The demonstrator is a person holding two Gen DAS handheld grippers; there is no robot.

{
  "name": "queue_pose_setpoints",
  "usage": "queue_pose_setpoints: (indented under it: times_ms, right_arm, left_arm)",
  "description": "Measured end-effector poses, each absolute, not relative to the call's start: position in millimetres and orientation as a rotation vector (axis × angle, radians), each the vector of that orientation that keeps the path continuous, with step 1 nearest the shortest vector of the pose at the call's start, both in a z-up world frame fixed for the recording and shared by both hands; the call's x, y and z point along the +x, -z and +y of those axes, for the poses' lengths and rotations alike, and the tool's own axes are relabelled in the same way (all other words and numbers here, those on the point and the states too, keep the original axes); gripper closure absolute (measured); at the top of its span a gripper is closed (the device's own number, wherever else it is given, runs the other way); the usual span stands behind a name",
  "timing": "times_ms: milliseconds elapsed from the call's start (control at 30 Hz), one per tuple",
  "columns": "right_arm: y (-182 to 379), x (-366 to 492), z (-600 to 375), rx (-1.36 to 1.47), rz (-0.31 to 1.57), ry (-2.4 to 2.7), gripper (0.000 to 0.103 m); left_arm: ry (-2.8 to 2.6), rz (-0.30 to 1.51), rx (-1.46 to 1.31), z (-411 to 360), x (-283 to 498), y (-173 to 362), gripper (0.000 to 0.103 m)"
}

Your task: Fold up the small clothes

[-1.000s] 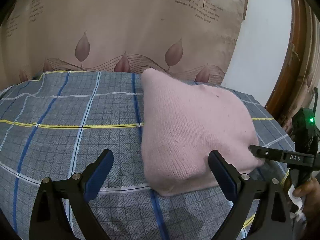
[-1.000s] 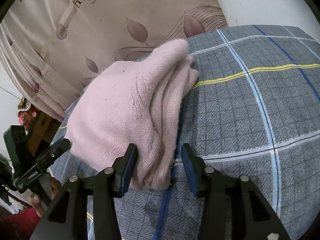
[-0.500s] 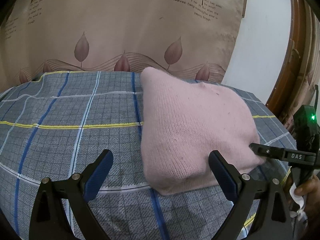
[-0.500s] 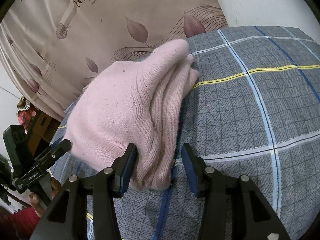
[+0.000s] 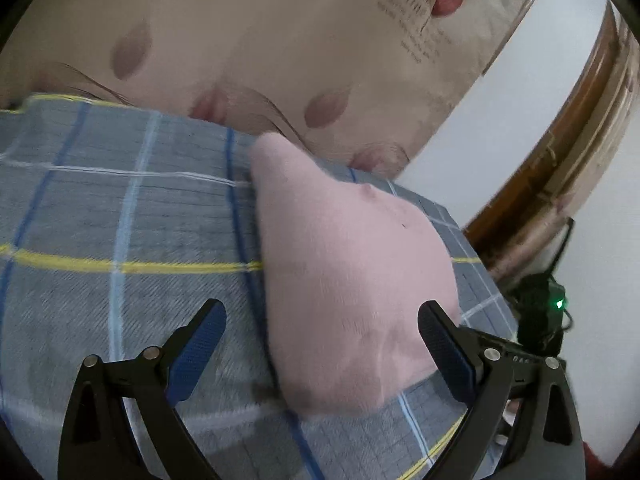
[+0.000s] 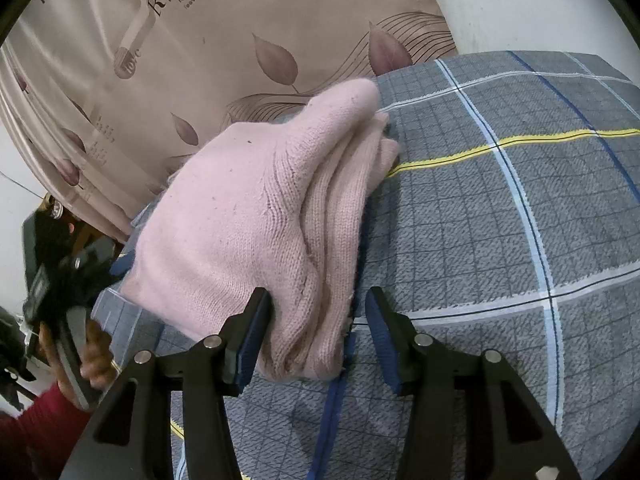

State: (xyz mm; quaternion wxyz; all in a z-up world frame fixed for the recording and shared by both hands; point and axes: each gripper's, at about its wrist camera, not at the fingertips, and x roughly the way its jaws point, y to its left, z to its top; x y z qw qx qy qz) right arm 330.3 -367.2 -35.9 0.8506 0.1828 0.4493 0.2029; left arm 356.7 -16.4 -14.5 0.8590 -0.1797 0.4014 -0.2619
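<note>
A folded pink knit garment [image 5: 344, 280] lies on the grey plaid cover [image 5: 120, 220]; it also shows in the right wrist view [image 6: 248, 232] as a stack of folded layers. My left gripper [image 5: 320, 344] is open and empty, its fingers wide apart near the garment's near end, the right finger [image 5: 444, 344] over the cloth edge. My right gripper [image 6: 316, 332] is open, its jaws on either side of the garment's folded edge without squeezing it. The left gripper also appears in the right wrist view [image 6: 64, 292], held by a hand.
A beige curtain with leaf prints [image 6: 240, 40] hangs behind the plaid cover [image 6: 520, 220]. A wooden frame [image 5: 568, 152] and white wall stand to the right. The cover's edge drops off by the garment.
The left gripper has swung and tilted, blurring its view; the garment now sits lower and more central between its fingers. The right gripper has hardly moved and stays open around the folded edge.
</note>
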Motion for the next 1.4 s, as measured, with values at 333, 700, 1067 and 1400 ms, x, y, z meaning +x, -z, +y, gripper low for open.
queue_pose_setpoints:
  times_ms: [333, 700, 1067, 1400]
  right_arm:
    - [36.2, 329.4, -366.7, 0.39, 0.945, -0.429, 0.056]
    - [33.5, 328.0, -364.8, 0.402, 0.935, -0.443, 0.037]
    - [32.7, 348.9, -398.8, 0.709, 0.905, -0.491, 0.015]
    - [42.4, 419.5, -348.1, 0.667, 1.051, -0.603, 0.014]
  left_arm:
    - [0.799, 1.073, -0.554, -36.7, 437.2, 58.9, 0.006]
    - [0.784, 1.002, -0.399, -66.0, 437.1, 55.1, 0.009]
    - [0.784, 0.977, -0.349, -66.0, 434.9, 56.4, 0.009]
    - [0.792, 0.972, -0.337, -64.3, 429.8, 57.0, 0.009]
